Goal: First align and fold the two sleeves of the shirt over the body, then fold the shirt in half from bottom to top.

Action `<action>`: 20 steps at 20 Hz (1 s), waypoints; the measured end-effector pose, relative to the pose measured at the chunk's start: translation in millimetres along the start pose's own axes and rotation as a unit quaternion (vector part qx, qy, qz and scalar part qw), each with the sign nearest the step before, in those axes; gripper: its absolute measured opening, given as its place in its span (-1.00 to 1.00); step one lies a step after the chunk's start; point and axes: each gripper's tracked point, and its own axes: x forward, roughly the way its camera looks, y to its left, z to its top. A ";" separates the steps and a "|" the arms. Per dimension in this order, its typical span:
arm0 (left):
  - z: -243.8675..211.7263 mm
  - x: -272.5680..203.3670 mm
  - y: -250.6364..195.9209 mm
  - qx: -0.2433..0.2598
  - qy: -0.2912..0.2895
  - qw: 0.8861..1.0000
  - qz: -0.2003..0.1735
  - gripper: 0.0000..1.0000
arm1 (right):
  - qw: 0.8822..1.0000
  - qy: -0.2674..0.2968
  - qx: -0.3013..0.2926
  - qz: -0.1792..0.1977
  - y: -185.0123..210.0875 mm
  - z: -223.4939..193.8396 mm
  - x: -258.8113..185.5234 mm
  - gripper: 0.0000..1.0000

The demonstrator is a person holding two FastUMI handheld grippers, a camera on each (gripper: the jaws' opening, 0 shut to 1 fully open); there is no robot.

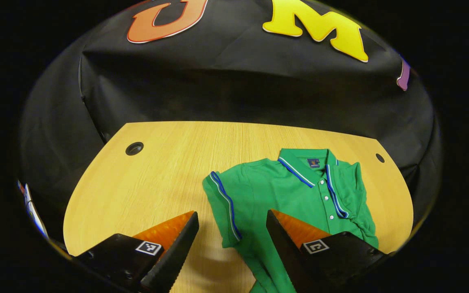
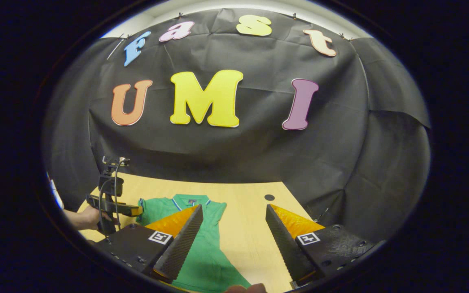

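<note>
A green polo shirt (image 1: 287,199) with blue and white trim lies collar-away on the wooden table (image 1: 157,179). One sleeve (image 1: 220,195) is spread out flat toward the bare wood. The other sleeve (image 1: 350,191) looks folded in over the body, its striped cuff beside the button placket. My left gripper (image 1: 231,213) hovers open above the spread sleeve's cuff, with nothing between its fingers. My right gripper (image 2: 233,207) is open too, over the shirt's (image 2: 204,252) edge and bare table (image 2: 246,228). The right gripper view has the left gripper (image 2: 136,211) farther off beside the shirt.
The tabletop has round cable holes (image 1: 134,148) (image 1: 380,157) (image 2: 269,197) near its back corners. A hand (image 2: 82,217) holds the left gripper. A fingertip (image 2: 244,289) pokes in at the bottom edge. Black cloth wall stands close behind the table.
</note>
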 end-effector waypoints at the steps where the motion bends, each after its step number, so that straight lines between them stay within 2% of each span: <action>1: -4.3 7.9 1.2 -0.005 0.007 1.000 -0.001 1.00 | 1.000 0.006 0.001 0.000 -0.6 -4.7 2.6 0.91; 6: -29.1 34.7 20.2 0.002 0.052 0.998 0.024 1.00 | 0.999 0.045 0.006 0.015 6.8 -28.8 19.2 0.92; 9: -33.6 40.7 22.3 -0.007 0.056 0.998 0.016 0.95 | 0.998 0.060 0.018 0.026 15.4 -34.7 26.2 0.93; 10: -36.0 42.0 23.7 -0.010 0.059 0.998 0.011 0.84 | 0.997 0.067 0.022 0.030 18.6 -37.2 30.2 0.93; 11: -35.8 40.9 24.7 -0.009 0.063 0.998 0.011 0.43 | 0.997 0.072 0.022 0.030 19.0 -40.8 32.7 0.91; 12: -34.6 45.4 23.0 -0.004 0.059 0.998 0.001 0.46 | 0.996 0.077 0.022 0.029 18.9 -43.9 33.2 0.92; 13: -34.4 46.1 18.8 -0.003 0.060 0.998 -0.008 0.21 | 0.996 0.082 0.025 0.030 19.4 -47.0 33.8 0.92; 14: -34.2 45.7 19.6 -0.006 0.061 0.998 -0.008 0.19 | 0.995 0.090 0.029 0.031 19.9 -51.1 34.4 0.91; 15: -32.4 46.2 18.1 -0.011 0.061 0.998 -0.012 -0.29 | 0.994 0.099 0.036 0.034 20.6 -55.0 34.0 0.91; 16: -32.6 43.7 15.0 -0.016 0.059 0.998 -0.022 -0.61 | 0.993 0.104 0.041 0.035 21.1 -58.3 35.5 0.92; 17: -29.3 42.3 13.6 -0.022 0.054 0.998 -0.030 -0.77 | 0.993 0.108 0.043 0.036 21.2 -59.5 35.8 0.92; 20: -22.0 36.8 16.1 -0.051 0.037 0.997 -0.040 -0.80 | 0.992 0.112 0.048 0.042 26.2 -63.3 36.1 0.91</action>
